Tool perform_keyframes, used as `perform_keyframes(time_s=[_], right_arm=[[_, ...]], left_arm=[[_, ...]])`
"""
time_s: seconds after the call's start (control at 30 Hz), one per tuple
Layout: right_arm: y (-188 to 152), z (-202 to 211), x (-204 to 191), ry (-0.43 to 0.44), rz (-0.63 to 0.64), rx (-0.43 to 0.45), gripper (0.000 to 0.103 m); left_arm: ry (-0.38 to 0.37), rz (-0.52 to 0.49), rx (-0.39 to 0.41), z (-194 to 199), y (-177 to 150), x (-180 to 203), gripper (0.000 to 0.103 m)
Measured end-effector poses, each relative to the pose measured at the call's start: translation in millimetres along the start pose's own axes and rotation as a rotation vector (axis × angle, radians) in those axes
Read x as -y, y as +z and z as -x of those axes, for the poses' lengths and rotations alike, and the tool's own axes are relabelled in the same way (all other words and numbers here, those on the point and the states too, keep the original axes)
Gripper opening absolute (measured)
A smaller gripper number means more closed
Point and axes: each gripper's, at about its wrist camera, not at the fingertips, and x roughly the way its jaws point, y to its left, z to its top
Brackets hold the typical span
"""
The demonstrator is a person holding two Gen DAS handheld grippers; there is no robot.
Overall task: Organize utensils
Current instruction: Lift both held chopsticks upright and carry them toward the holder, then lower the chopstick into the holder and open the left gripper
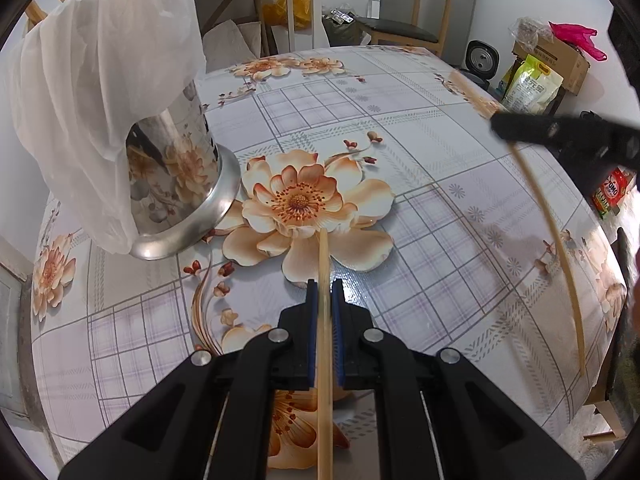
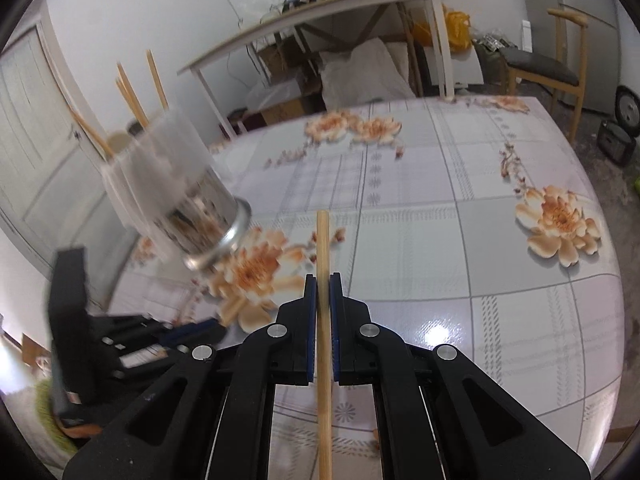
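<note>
Left gripper (image 1: pixel 325 286) — jaws clenched on a single wooden chopstick (image 1: pixel 324 280), which ran lengthwise between the blue pads and stuck out ahead of the fingertips over the large printed flower; its tip seemed just above the table (image 1: pixel 420 128), though contact could not be judged.

Right gripper (image 2: pixel 323 280) — jaws likewise pinched on a second chopstick (image 2: pixel 322 248), gripped lengthwise between the pads, the front end projecting forward and held above the tabletop. In the left wrist view the same gripper (image 1: pixel 500 123) appeared at the right edge as a dark blurred finger, with its chopstick (image 1: pixel 556 236) sweeping down in a long curve — the bend looked like lens distortion.

Utensil holder (image 1: pixel 180 184) — a shiny metal cylinder with a flared base ring, standing on the table to the left of both grippers. A translucent white plastic bag (image 1: pixel 104 80) was draped over its upper part. Several more chopsticks (image 2: pixel 136 100) stood upright in it, their ends rising above the bag.

Table — covered in a glossy cloth of grey checks and peach flowers.

Surroundings — a white side table (image 2: pixel 320 20) carrying clutter, a wooden chair (image 2: pixel 540 72) with a dark seat, a cardboard box (image 1: pixel 556 56) on the floor.
</note>
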Motion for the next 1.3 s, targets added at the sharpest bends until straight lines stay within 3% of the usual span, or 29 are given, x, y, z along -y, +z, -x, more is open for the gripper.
perform_keyframes(time_s=[0.17, 0.5, 0.8, 0.97, 1.13, 1.3], right_arm=[[9, 23, 2, 0.041, -0.033, 0.053, 0.005], [20, 71, -1, 0.066, -0.043, 0.172, 0.005], [20, 76, -2, 0.077, -0.041, 0.183, 0.005], [18, 78, -2, 0.08, -0.04, 0.188, 0.005], [19, 78, -1, 0.079, -0.041, 0.188, 0.005], [19, 80, 0, 0.078, -0.041, 0.187, 0.005]], left_arm=[[-0.011, 0.017, 0.007, 0, 1, -4, 0.006], [-0.184, 0.176, 0.136, 58, 5, -50, 0.006], [-0.263, 0.246, 0.34, 147, 11, -77, 0.006], [-0.24, 0.242, 0.482, 198, 26, -89, 0.006], [-0.241, 0.244, 0.621, 243, 54, -104, 0.006], [-0.254, 0.249, 0.698, 267, 80, -118, 0.006]])
